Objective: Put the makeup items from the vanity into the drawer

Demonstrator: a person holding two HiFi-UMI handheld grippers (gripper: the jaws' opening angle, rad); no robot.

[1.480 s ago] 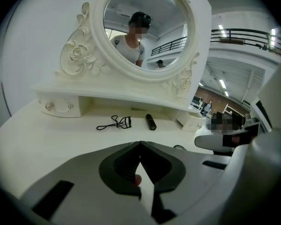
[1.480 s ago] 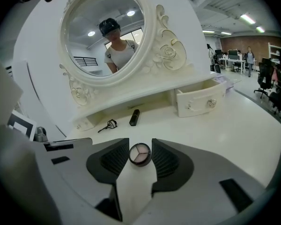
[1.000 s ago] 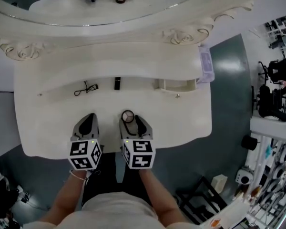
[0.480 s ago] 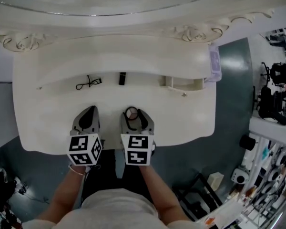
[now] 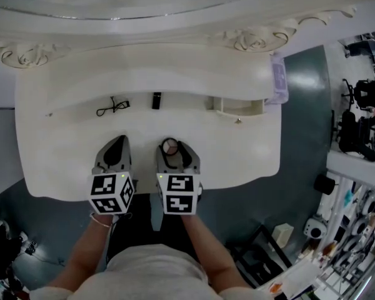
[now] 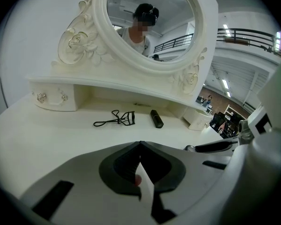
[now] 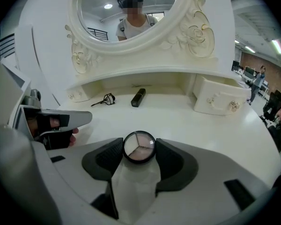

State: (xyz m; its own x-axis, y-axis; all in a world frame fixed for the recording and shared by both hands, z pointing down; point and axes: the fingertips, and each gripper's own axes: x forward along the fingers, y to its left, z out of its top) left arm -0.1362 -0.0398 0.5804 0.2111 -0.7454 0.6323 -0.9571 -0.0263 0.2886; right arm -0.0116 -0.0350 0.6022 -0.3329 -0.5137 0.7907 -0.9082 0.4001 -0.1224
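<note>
The right gripper [image 5: 170, 150] is clamped on a round black-rimmed compact [image 7: 139, 147] of three pale powders, above the white vanity top [image 5: 62, 149]. The left gripper [image 6: 140, 146] has its jaws closed on nothing. A black wire eyelash curler [image 6: 116, 119] lies at 11 o'clock, a short black tube [image 6: 156, 118] at 12, and the small pulled-out white drawer [image 7: 220, 99] at 1.

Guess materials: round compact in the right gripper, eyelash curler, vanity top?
Compact: likely plastic, glossy black rim, clear lid over three powder pans. Eyelash curler: probably metal, thin dark wiry loops. Vanity top: maybe painted wood, smooth cream satin surface; can't confirm.
</note>
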